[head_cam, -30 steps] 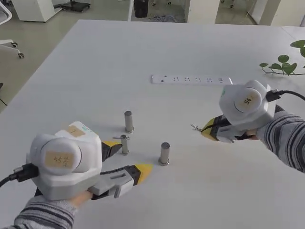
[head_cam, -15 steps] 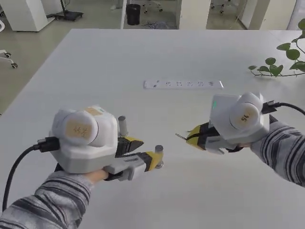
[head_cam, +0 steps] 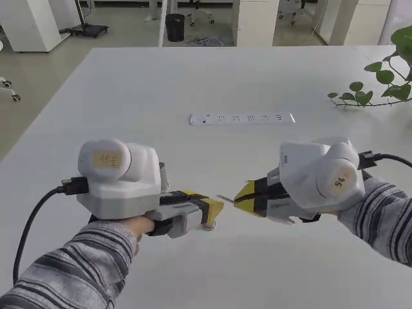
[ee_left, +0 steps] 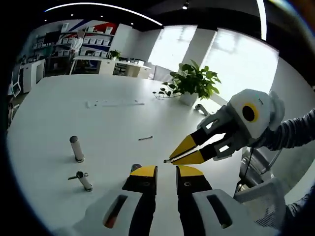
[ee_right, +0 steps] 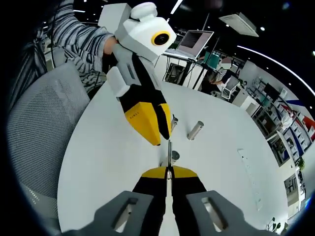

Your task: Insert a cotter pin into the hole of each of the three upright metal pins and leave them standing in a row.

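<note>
Looks like work on the second of the three pins. Grips a cotter pin (head_cam: 225, 197) tight in the clenched jaws of the right gripper (head_cam: 243, 193), with the thin end poking out to the left like a needle, ready to go into a hole.

Brings the left gripper (head_cam: 214, 207) in from the left, jaws drawn close with just a thin gap, right beside a metal pin (ee_left: 136, 167) standing on the worktop (head_cam: 257, 77). Cannot tell whether pinching that pin or only resting next to it. Most likely there to stop the pin from tipping or turning during the push. Puts the two gripper tips near each other, not touching.

Further left, leaves a done pin (ee_left: 84, 181) standing with a cotter pin through its top, and a bare pin (ee_left: 76, 149) standing just behind it. Leaves a spare cotter pin (ee_left: 145, 138) lying flat farther off, probably saved for the last one.

Next, probably needs the thin end lined up with the small hole. Calls for a slow, straight push to avoid knocking the pin over.
</note>
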